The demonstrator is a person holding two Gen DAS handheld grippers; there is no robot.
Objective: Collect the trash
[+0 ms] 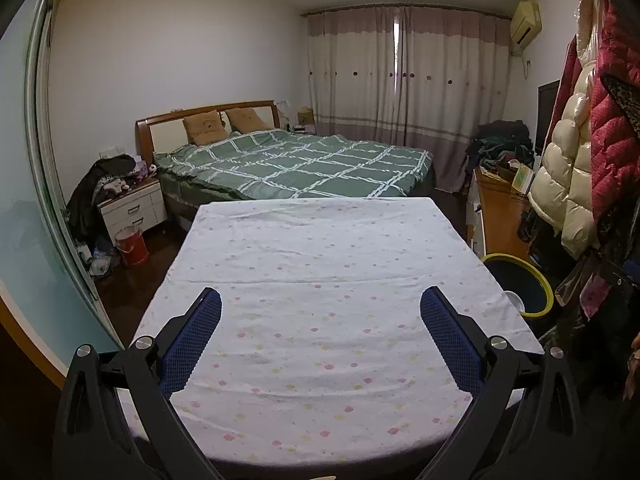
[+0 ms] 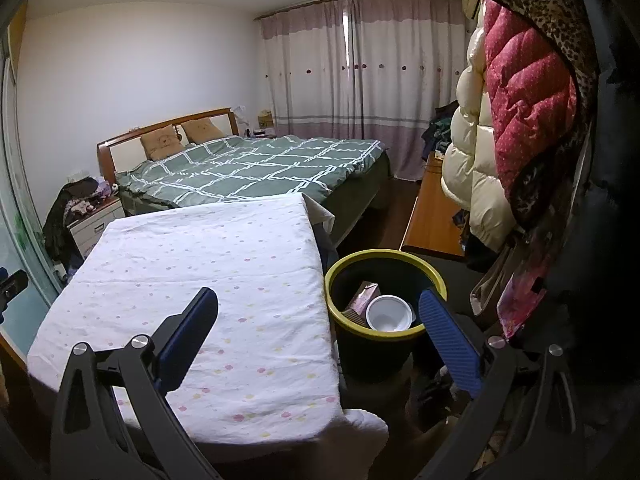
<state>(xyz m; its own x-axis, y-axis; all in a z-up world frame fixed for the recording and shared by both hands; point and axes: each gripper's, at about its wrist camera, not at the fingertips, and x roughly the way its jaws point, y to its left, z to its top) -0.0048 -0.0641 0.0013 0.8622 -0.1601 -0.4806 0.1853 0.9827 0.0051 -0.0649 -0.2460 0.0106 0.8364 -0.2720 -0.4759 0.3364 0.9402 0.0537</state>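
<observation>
Trash bin [image 2: 384, 300], already holding a white bowl [image 2: 389, 313] and carton [image 2: 363, 295], sits between the right gripper [image 2: 318, 306]'s spread, empty jaws; left gripper [image 1: 320, 300] gapes empty too. Scan the tablecloth [image 1: 320, 280] ahead for leftovers.

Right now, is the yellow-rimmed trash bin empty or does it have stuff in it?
Not empty. The trash bin holds a white bowl and a pinkish carton, seen from the right wrist view.

- Left gripper [image 1: 320, 312]: black plastic frame, triangular cut-outs in the outer arms at 7 and 5 o'clock.
- Blue dimpled pads [image 1: 192, 340]; round silver screws.
- Right gripper [image 2: 318, 312]: same black frame, blue ribbed pads [image 2: 450, 340], silver screws.
</observation>
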